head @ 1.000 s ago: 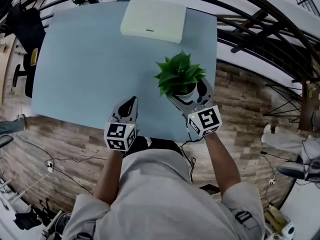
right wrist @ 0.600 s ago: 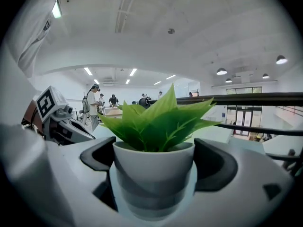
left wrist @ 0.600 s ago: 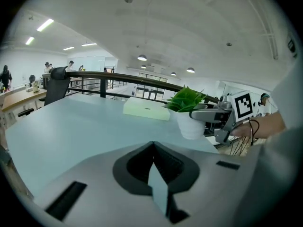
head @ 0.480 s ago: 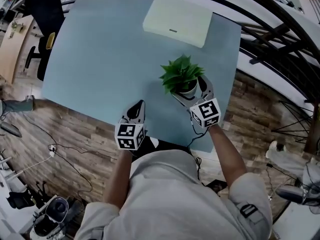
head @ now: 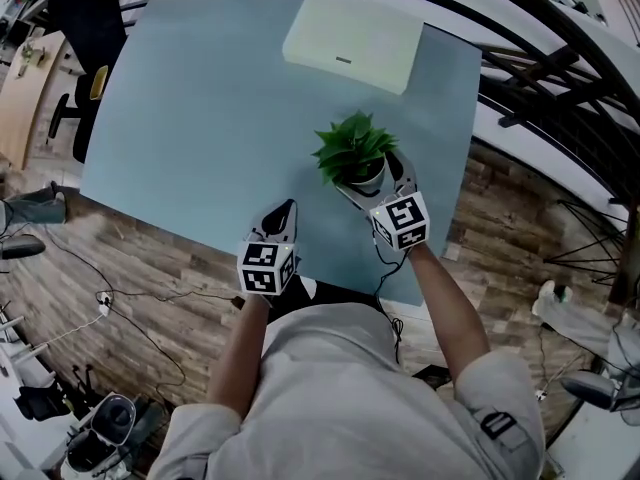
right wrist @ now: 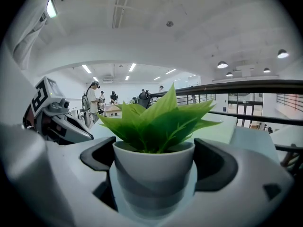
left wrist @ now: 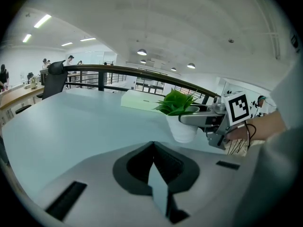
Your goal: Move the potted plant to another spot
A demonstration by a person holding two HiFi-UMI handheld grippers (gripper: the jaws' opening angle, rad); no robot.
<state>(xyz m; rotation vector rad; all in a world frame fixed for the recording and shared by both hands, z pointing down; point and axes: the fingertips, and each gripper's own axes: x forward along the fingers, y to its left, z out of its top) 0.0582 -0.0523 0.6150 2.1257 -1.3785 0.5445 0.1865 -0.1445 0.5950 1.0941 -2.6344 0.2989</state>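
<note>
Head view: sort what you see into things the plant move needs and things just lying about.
Belongs to the job:
potted plant
right gripper, closed on its white pot
table, the surface to set it on

Just lying about:
cream box at the table's far edge
left gripper, shut and empty
black chair beside the table

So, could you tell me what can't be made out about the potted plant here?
Base of the potted plant: the right gripper's body cuts it off in the right gripper view; leaves cover it in the head view; too small in the left gripper view. Table contact unclear.
Soil: under leaves, all views.
Mark on the cream box: too small, head view.
</note>
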